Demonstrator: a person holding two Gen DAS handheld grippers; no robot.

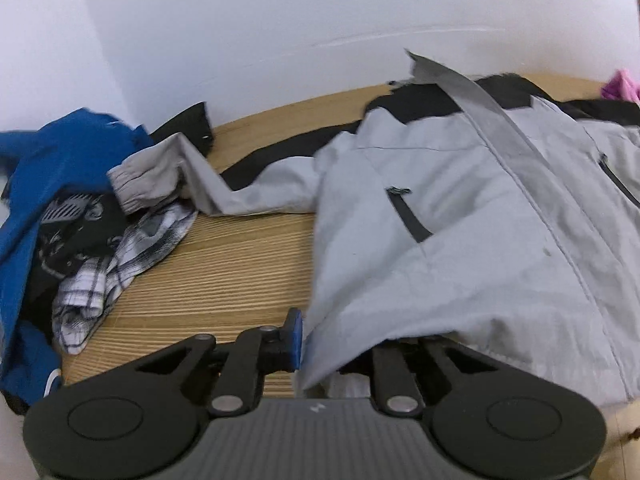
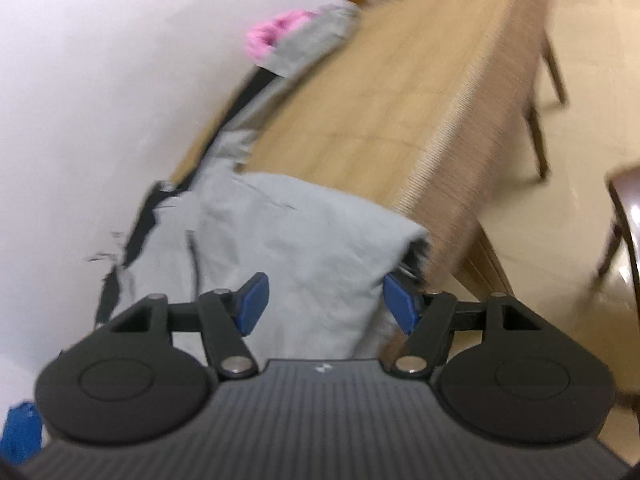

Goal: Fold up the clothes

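Observation:
A grey jacket with black shoulders (image 1: 460, 208) lies spread on the wooden table (image 1: 224, 272), front up, zip down the middle. My left gripper (image 1: 320, 344) is at the jacket's near hem; its left blue pad (image 1: 295, 336) shows, and the right finger is hidden under the grey cloth, so its state is unclear. In the right wrist view the jacket (image 2: 304, 240) hangs over the table's near edge. My right gripper (image 2: 326, 306) is open above that cloth, its blue pads (image 2: 254, 304) wide apart and holding nothing.
A pile of clothes lies at the table's left: a blue garment (image 1: 52, 168), a black patterned one (image 1: 76, 220) and a plaid shirt (image 1: 120, 256). A pink garment (image 2: 276, 32) lies at the far end. A white wall (image 1: 240, 20) runs behind the table. A chair (image 2: 624, 224) stands on the floor.

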